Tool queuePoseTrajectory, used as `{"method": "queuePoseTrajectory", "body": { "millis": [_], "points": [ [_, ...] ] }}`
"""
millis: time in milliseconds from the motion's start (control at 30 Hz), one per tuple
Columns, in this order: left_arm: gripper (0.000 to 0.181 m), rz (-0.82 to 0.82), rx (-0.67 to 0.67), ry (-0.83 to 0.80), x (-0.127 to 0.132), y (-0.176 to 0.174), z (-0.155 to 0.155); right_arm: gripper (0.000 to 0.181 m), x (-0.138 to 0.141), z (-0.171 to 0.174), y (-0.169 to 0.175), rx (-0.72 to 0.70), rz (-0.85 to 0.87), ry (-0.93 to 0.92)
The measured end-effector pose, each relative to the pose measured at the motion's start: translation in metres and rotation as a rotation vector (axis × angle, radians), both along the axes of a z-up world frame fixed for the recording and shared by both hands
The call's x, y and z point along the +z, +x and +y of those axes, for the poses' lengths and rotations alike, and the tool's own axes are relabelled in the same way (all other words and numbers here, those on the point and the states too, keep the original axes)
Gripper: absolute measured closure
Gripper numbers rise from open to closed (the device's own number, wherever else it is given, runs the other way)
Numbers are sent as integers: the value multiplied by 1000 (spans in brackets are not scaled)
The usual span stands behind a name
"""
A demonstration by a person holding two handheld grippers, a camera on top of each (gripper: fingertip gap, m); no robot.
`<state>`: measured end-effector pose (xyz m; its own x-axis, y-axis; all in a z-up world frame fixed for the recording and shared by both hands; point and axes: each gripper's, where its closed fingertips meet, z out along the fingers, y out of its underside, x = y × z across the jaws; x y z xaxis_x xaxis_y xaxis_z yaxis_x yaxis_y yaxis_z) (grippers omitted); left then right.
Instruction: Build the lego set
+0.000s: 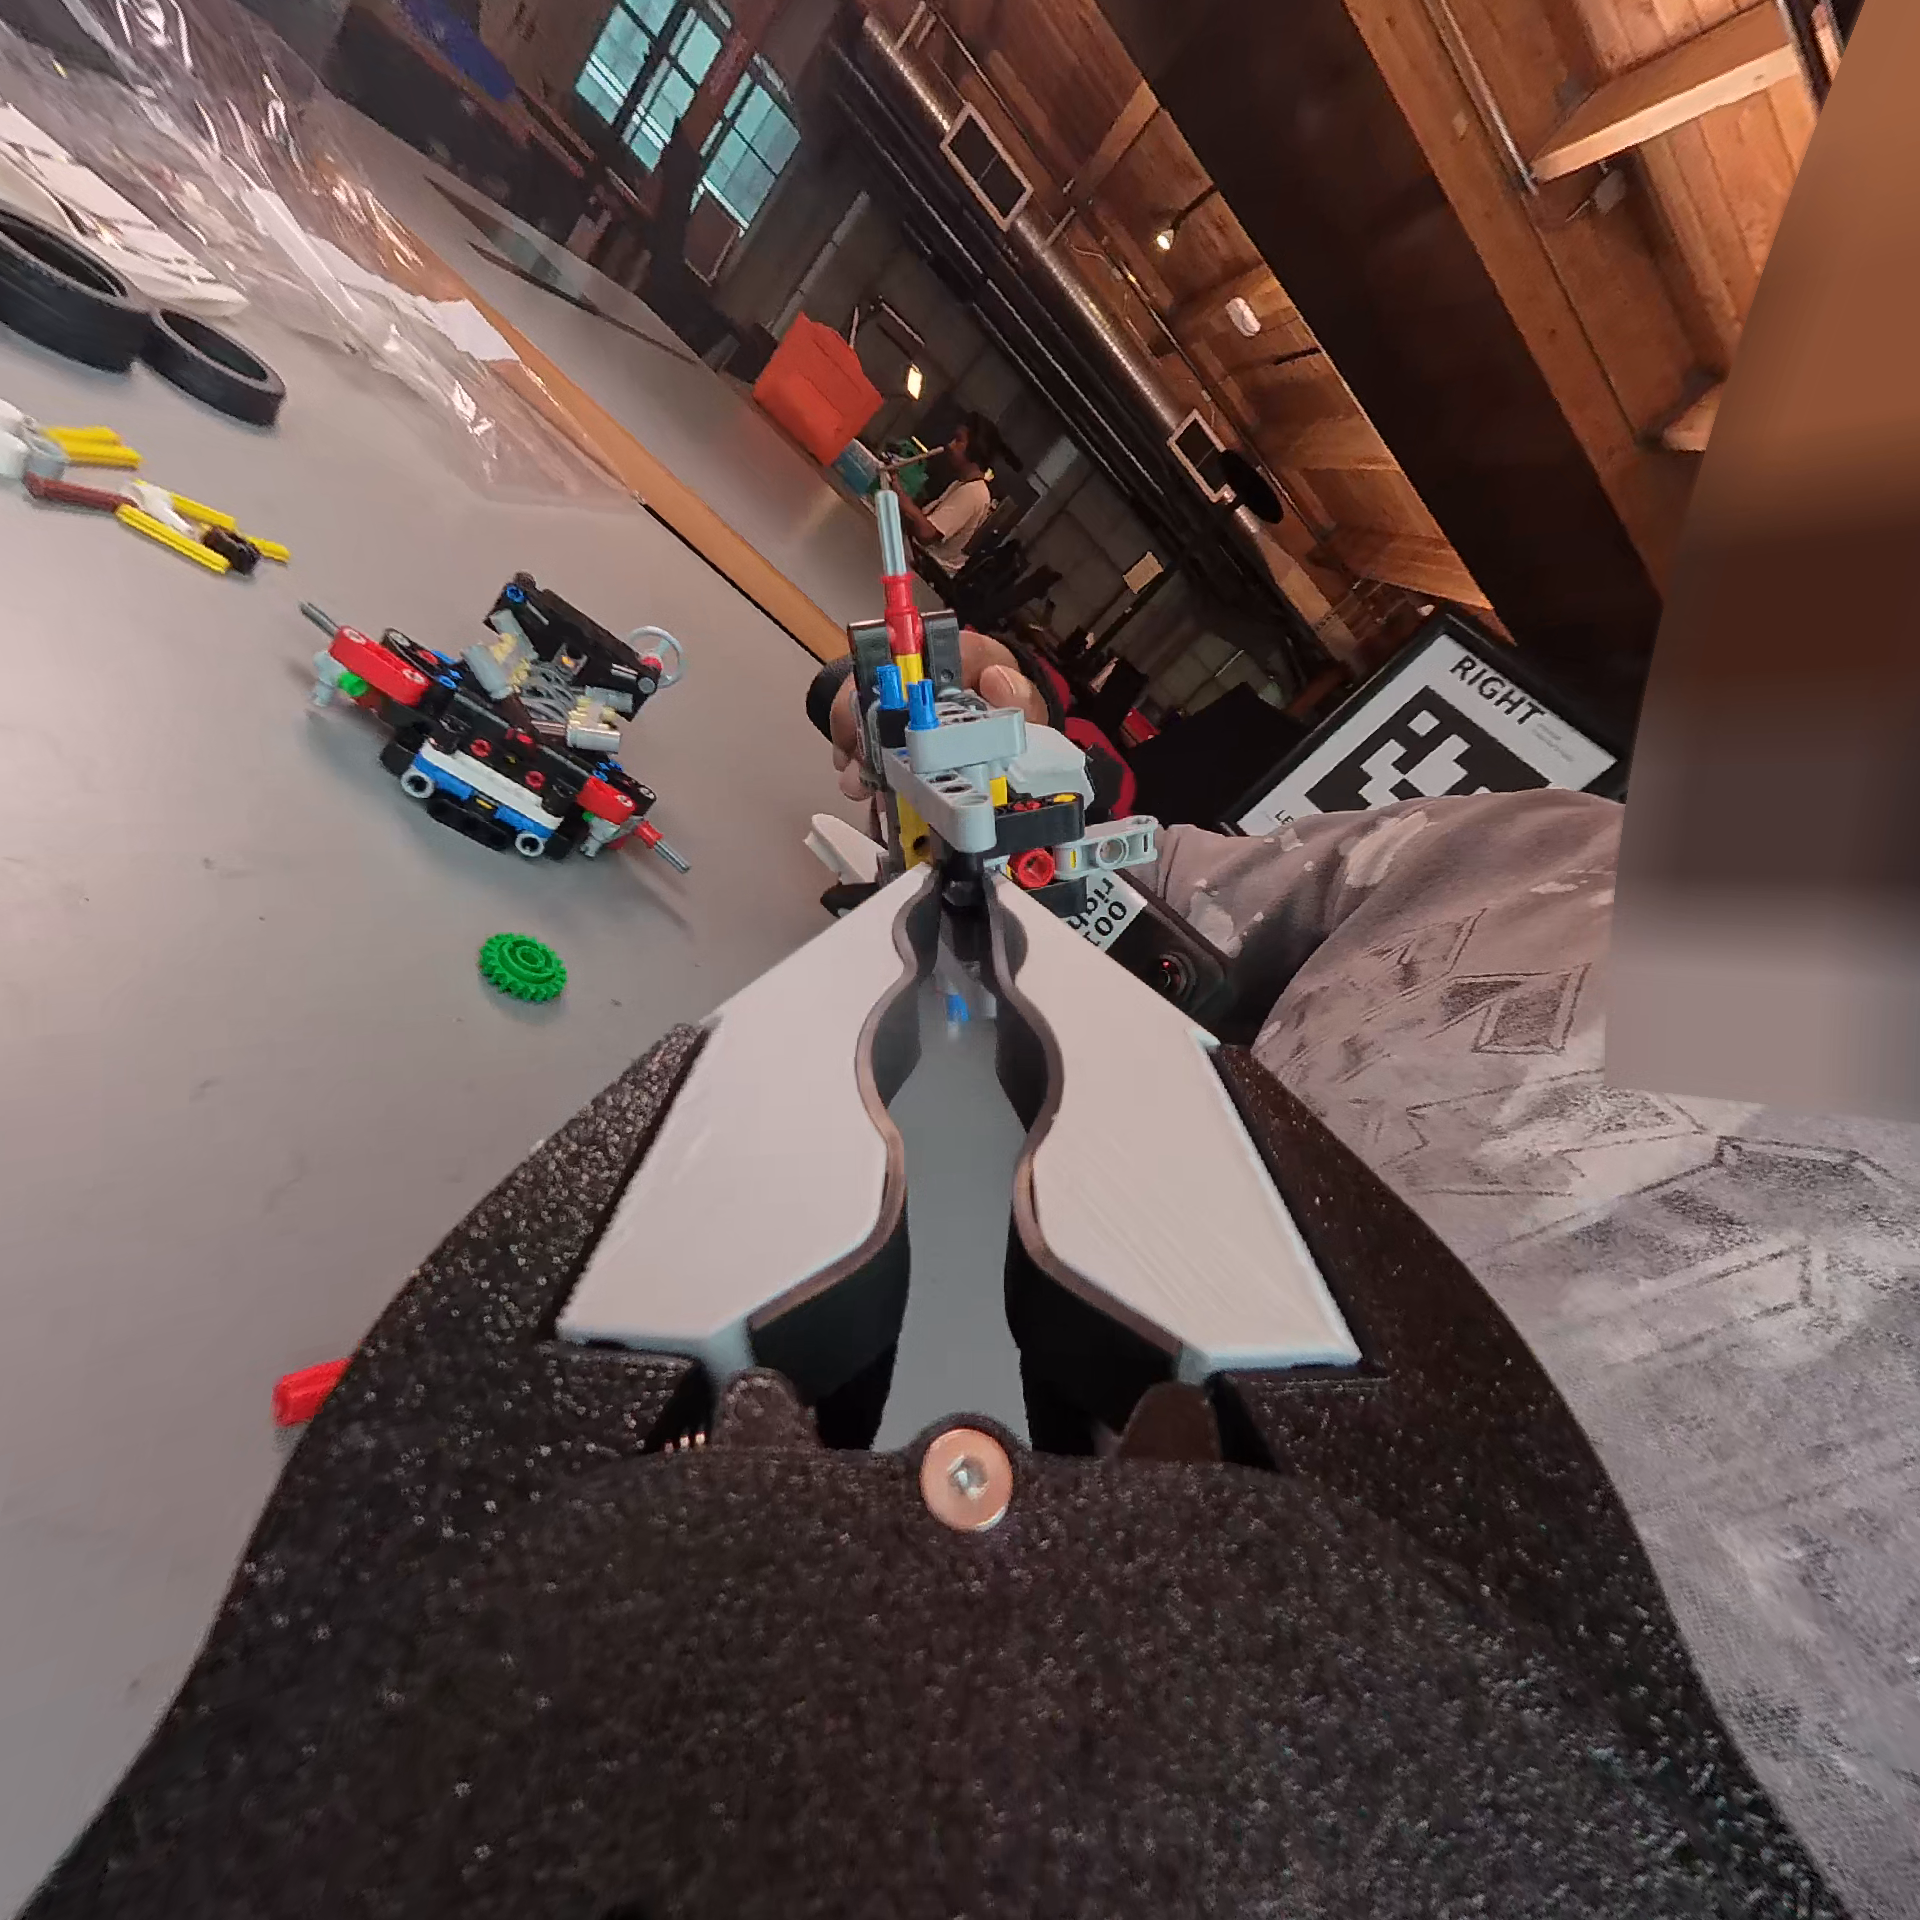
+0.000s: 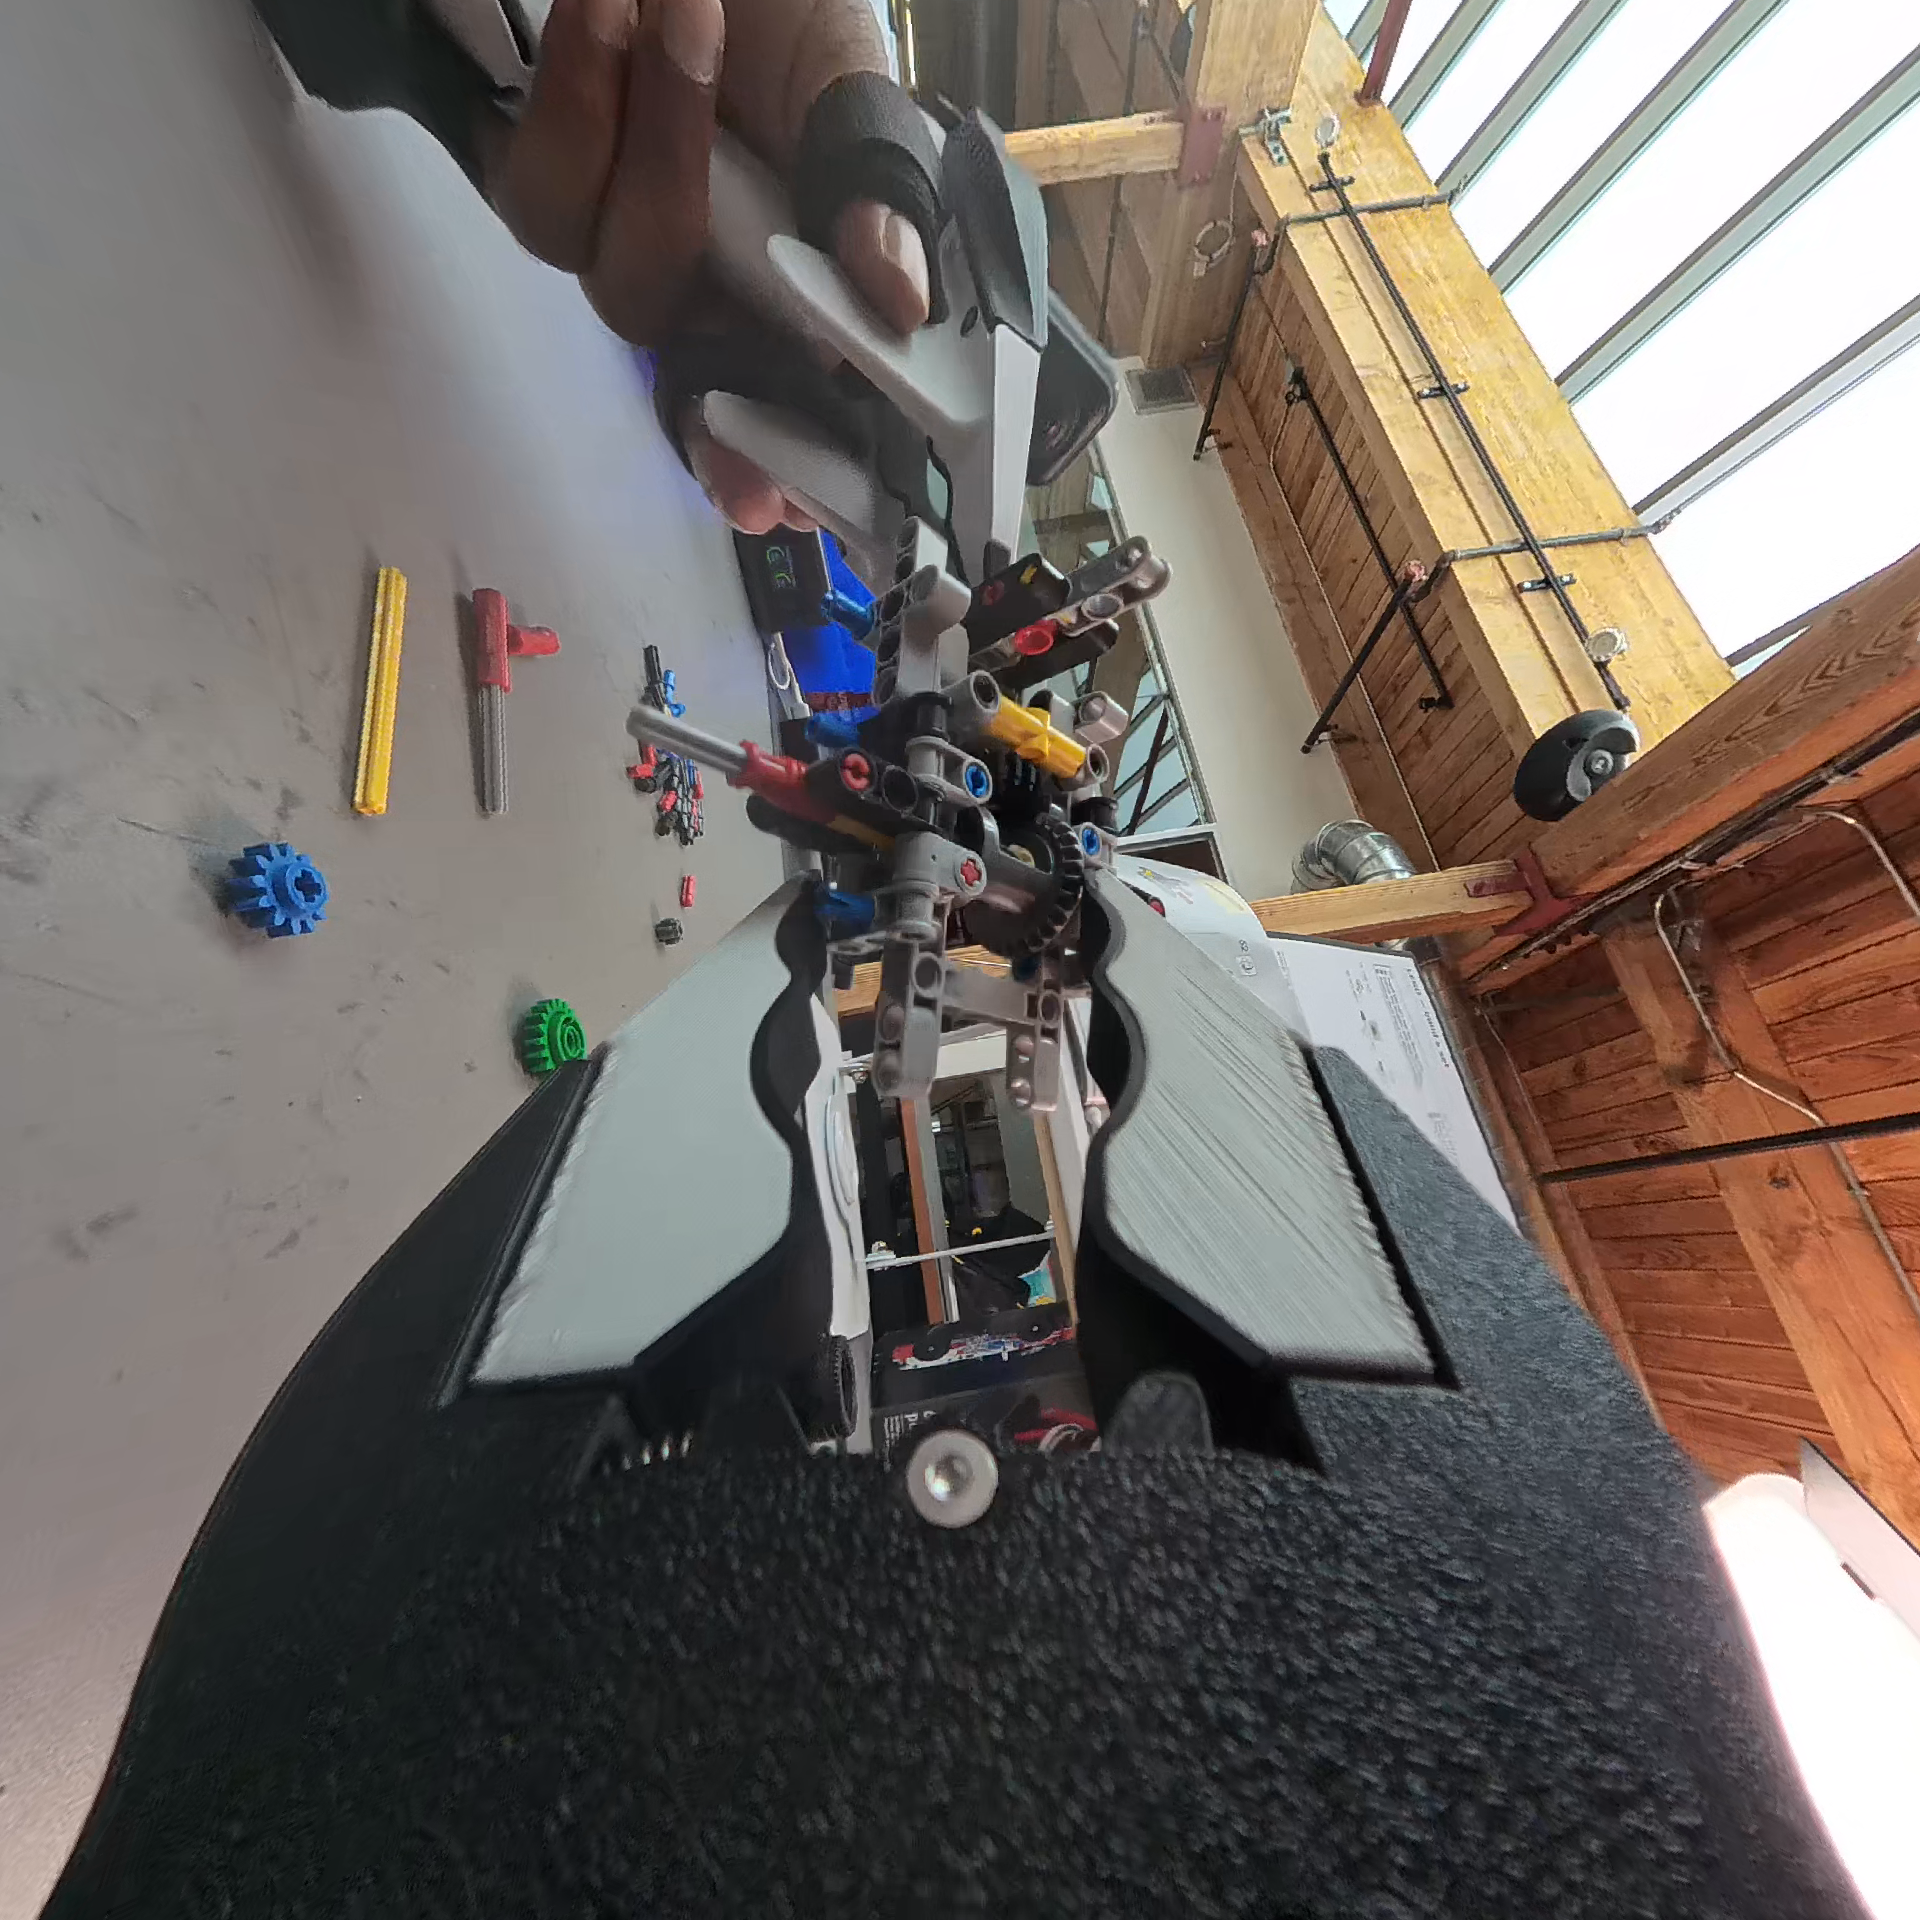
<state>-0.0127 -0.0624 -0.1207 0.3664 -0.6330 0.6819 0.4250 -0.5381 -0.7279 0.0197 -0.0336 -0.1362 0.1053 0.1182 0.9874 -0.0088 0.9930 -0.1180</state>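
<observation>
Lego sub-assembly [image 2: 956, 810], partly built, is being held in the air above the grey table [image 1: 208, 1039] between both tools: the left gripper [image 1: 951, 894] is clamping its lower end, the right gripper [image 2: 951, 914] is closing on its geared side. A larger chassis module [image 1: 499, 727], green gear [image 1: 523, 966], blue gear [image 2: 275, 888], yellow axle [image 2: 379, 686] and tyres [image 1: 213, 374] are lying unattached, so much building is remaining.

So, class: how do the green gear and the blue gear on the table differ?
The green gear is flatter with many fine teeth; the blue gear looks chunkier with fewer, broader teeth. In the right wrist view the green gear lies close beside the right gripper; the blue gear lies farther off. Both rest loose on the grey table.
</observation>
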Motion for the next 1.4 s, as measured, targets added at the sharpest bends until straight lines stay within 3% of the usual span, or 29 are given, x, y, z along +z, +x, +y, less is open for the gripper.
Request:
{"method": "queuePoseTrajectory", "body": {
  "millis": [133,433,700,967,1167,1233,1333,1400],
  "points": [
    [176,124,42,86,2,-1,-1,128,-3,-2,1,21,-22,-49],
    [181,199,121,177,8,-9,0,126,-3,-5,4,33,-41,-77],
    [181,250,133,202,6,-11,-1,128,3,5,7,38,-43,-219],
    [181,176,115,203,12,-11,-3,123,13,27,6,138,-175,-881],
    [181,76,45,239,27,1,-12,116,13,4,5,326,-399,-1296],
    [181,40,12,244,30,7,-16,122,17,-9,7,418,-463,-1397],
    [181,7,-16,232,30,13,-17,154,22,-26,12,534,-541,-1473],
    [181,-3,-16,221,29,13,-16,161,23,-32,15,571,-587,-1524]
  ]
}}
